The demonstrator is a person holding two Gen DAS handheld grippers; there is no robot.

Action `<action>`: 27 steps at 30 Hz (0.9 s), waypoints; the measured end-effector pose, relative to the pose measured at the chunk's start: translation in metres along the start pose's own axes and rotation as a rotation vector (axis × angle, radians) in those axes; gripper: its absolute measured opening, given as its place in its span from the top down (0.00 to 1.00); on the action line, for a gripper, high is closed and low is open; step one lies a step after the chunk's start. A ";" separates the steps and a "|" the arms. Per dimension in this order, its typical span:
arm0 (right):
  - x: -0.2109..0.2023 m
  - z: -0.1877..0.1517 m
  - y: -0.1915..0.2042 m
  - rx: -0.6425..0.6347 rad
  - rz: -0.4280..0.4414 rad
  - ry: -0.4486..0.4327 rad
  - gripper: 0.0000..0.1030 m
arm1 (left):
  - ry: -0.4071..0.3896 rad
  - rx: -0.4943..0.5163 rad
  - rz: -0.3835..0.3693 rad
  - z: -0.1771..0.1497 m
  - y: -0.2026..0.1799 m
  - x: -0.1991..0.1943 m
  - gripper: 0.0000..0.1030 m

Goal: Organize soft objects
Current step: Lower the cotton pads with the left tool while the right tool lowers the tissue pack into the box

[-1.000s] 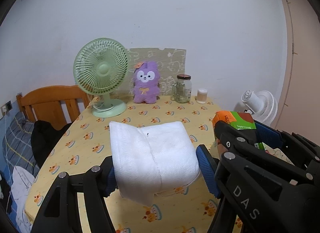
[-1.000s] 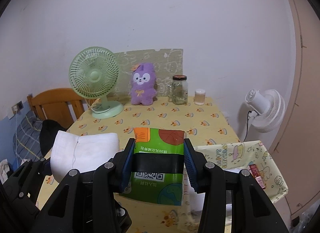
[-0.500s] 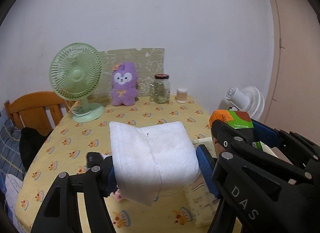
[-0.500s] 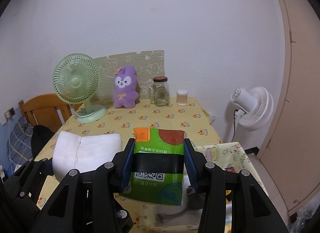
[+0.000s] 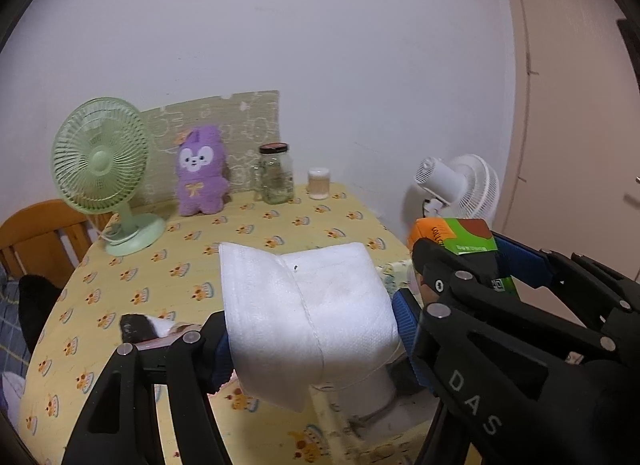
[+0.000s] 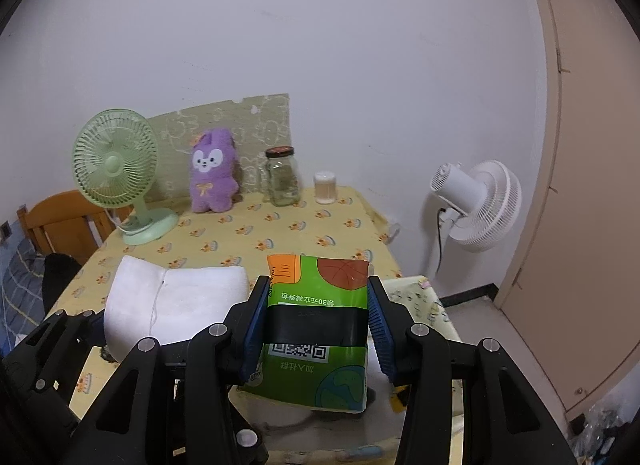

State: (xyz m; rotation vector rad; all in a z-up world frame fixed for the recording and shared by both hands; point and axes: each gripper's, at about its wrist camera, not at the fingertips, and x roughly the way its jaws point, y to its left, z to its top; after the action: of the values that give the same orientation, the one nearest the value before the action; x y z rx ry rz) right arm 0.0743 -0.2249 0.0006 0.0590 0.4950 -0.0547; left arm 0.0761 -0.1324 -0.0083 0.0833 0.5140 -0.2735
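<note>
My left gripper (image 5: 310, 339) is shut on a folded white soft pack (image 5: 308, 309), held above the near part of the yellow table (image 5: 256, 233). Beside it on the right, my right gripper (image 6: 318, 327) is shut on a green and orange tissue packet (image 6: 318, 305) with a black band. The white pack (image 6: 176, 305) shows at the left of the right wrist view, and the green packet (image 5: 468, 239) at the right of the left wrist view. A purple plush toy (image 5: 202, 177) stands upright at the back of the table.
At the back stand a green desk fan (image 5: 104, 169), a glass jar (image 5: 276, 179) and a small white cup (image 5: 319, 184). A white floor fan (image 6: 476, 205) is right of the table, a wooden chair (image 5: 36, 233) left. A dark and white item (image 5: 148, 327) and a white container lie under the grippers.
Both grippers have moved back from the table's far end with their loads still held. The fan and plush look farther off, and the near table items have come into view.
</note>
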 end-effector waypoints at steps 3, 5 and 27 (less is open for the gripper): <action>0.003 -0.003 -0.010 0.016 -0.013 0.012 0.52 | 0.012 0.020 -0.024 -0.001 -0.011 0.005 0.30; 0.004 -0.006 -0.017 0.026 -0.020 0.019 0.52 | 0.019 0.033 -0.035 -0.001 -0.018 0.009 0.30; 0.032 -0.030 -0.049 0.094 -0.046 0.106 0.50 | 0.108 0.159 0.003 -0.014 -0.045 0.041 0.06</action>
State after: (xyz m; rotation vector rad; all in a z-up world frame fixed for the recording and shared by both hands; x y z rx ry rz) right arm 0.0851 -0.2732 -0.0429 0.1436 0.5999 -0.1202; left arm 0.0914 -0.1839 -0.0415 0.2548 0.5991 -0.3078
